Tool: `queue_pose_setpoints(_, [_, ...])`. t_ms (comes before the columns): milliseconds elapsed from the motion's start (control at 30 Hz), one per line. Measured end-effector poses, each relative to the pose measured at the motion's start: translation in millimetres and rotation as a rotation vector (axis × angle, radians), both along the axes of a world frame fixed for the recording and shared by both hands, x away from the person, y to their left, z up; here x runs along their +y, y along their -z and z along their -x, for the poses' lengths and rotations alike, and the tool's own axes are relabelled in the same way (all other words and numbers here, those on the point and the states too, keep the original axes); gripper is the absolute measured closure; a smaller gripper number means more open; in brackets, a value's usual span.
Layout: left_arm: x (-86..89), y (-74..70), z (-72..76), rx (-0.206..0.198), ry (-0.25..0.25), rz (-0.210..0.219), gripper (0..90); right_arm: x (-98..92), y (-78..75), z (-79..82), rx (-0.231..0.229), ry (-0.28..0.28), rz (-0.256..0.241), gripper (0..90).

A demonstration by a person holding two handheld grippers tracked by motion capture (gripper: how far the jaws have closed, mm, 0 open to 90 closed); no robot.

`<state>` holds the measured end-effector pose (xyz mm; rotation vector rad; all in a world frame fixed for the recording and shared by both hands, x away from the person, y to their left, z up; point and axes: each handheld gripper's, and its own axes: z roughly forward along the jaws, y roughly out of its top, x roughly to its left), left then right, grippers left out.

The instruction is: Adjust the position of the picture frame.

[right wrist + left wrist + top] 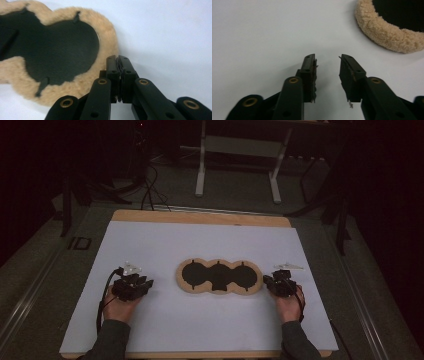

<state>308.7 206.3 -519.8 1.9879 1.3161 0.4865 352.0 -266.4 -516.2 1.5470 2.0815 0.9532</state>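
High view: a fleece-edged black pad [219, 276] lies flat on the white sheet [200, 240], its long axis running from one gripper toward the other. The left gripper [145, 284] sits well off the pad's left end, with bare sheet between. The right gripper [266, 281] is just beside the pad's right end, clearly the nearer of the two. No container is on the sheet, and the pad carries nothing.

Left gripper view: the left gripper [327, 65] is released, with a plain gap between its jaws and only white sheet inside it. The pad's fleece rim [387, 35] lies ahead and to the right, apart from the jaw tips.

Right gripper view: the right gripper [118, 62] is clenched, its jaws pressed together with nothing seen between them. The pad [50, 50] lies to the left of the jaws, its fleece border right against the left jaw; I cannot tell whether they touch. As I judge it, the right gripper must part its jaws before taking this near edge.
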Motion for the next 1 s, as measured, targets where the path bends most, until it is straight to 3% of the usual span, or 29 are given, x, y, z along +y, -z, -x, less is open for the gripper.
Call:
queue_pose_setpoints(167, [-4.0,-0.5,-5.5,0.002,0.017,0.028,84.9,-0.3,5.0,-7.2,0.034,-0.001,-0.039,89.8])
queue_pose_setpoints(233, [-6.8,0.6,-8.6,0.011,0.025,0.015,88.2,-0.2,5.1,-9.7,0.036,-0.002,-0.041,89.9])
queue_pose_setpoints(267, [-8.4,0.8,-10.3,0.012,0.029,-0.004,88.3,-0.1,5.1,-11.0,0.038,-0.002,-0.039,90.0])
queue_pose_setpoints(467, [-20.7,4.2,-21.0,0.007,0.04,-0.02,88.4,4.0,5.0,-18.9,0.042,-0.007,-0.006,90.0])
queue_pose_setpoints(667, [-31.9,10.2,-24.8,0.021,0.062,-0.032,87.4,7.9,6.7,-25.6,0.051,-0.017,-0.023,90.0])
queue_pose_setpoints(867, [-30.4,9.5,-23.3,0.019,0.065,-0.016,86.1,20.9,7.7,-29.7,0.052,-0.048,-0.04,90.0])
queue_pose_setpoints(1000, [-29.2,9.2,-21.4,0.02,0.066,-0.017,85.6,32.1,7.2,-30.5,0.052,-0.068,-0.023,90.0])
